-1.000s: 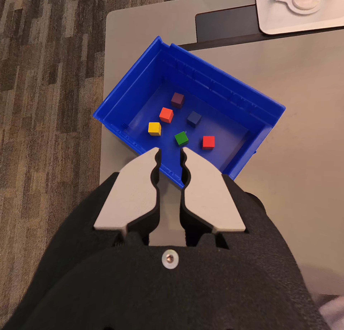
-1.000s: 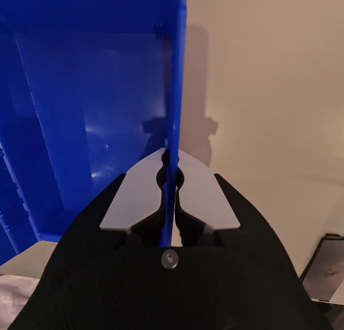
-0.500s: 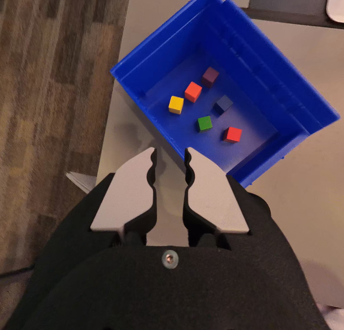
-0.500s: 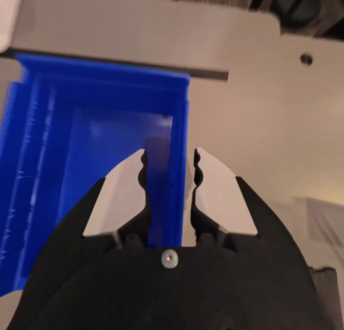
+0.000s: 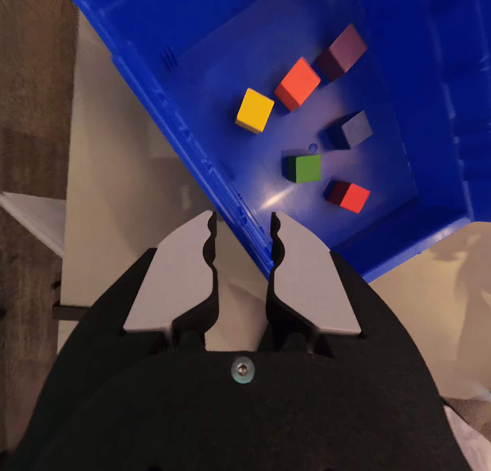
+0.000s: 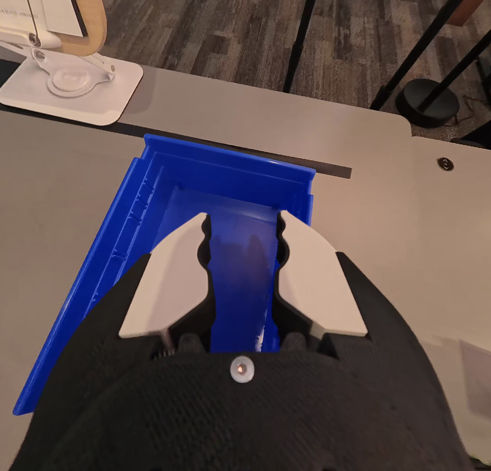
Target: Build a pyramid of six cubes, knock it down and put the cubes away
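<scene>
- As all six cubes lay loose on the floor of the blue bin (image 5: 148,68), no pyramid stood: by that layout, either building had not begun or the put-away stage was finished; the frames alone did not settle which.
- Cubes, left wrist view: yellow cube (image 5: 255,110), orange cube (image 5: 297,84), purple cube (image 5: 342,52), dark blue cube (image 5: 350,130), green cube (image 5: 304,168), red cube (image 5: 348,196); all apart, none stacked.
- Bin: on the grey bench (image 6: 372,232), near its left edge.
- Left claw (image 5: 242,215): parted to a moderate gap, empty, straddling the bin's near wall.
- Right claw (image 6: 242,216): parted wide, empty, above the bin's right side.
- Change from a second earlier: right claw then clamped the bin's wall, since released and lifted clear.
- Change, left claw: moved much closer to the bin; cubes kept their arrangement.
</scene>
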The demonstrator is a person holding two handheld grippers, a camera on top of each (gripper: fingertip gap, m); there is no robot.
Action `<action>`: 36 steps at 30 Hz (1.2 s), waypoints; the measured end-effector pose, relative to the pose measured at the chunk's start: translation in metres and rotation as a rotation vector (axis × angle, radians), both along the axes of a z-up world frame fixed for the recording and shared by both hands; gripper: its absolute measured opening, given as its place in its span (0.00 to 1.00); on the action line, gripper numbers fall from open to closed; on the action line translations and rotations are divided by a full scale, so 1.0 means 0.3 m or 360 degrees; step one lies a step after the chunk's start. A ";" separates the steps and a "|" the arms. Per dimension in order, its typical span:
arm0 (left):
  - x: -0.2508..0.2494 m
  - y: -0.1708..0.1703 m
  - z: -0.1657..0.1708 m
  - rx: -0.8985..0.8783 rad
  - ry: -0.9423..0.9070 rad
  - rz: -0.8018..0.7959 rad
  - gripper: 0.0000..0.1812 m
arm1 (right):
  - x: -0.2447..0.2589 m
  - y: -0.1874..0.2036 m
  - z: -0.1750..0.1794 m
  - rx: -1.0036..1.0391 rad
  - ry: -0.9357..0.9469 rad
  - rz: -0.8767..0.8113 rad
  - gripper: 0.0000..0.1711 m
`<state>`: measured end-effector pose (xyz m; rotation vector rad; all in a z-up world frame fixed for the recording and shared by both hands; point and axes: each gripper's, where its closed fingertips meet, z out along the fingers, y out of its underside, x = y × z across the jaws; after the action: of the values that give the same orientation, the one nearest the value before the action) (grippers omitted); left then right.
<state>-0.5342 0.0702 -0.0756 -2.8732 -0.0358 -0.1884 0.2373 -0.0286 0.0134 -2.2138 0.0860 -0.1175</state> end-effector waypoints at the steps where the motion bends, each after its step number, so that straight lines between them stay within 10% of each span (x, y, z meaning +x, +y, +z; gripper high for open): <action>1: 0.003 -0.013 -0.026 -0.0077 0.0011 -0.0022 0.21 | -0.001 0.001 -0.006 -0.0005 0.0004 0.0010 0.28; 36: 0.103 0.263 -0.102 0.0077 0.0215 -0.0861 0.06 | -0.121 0.039 -0.130 -0.0204 -0.0041 0.0279 0.26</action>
<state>-0.5034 0.1491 -0.1063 -2.7710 0.7614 -0.0915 0.2009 -0.0169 -0.0256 -2.3360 -0.1330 -0.0554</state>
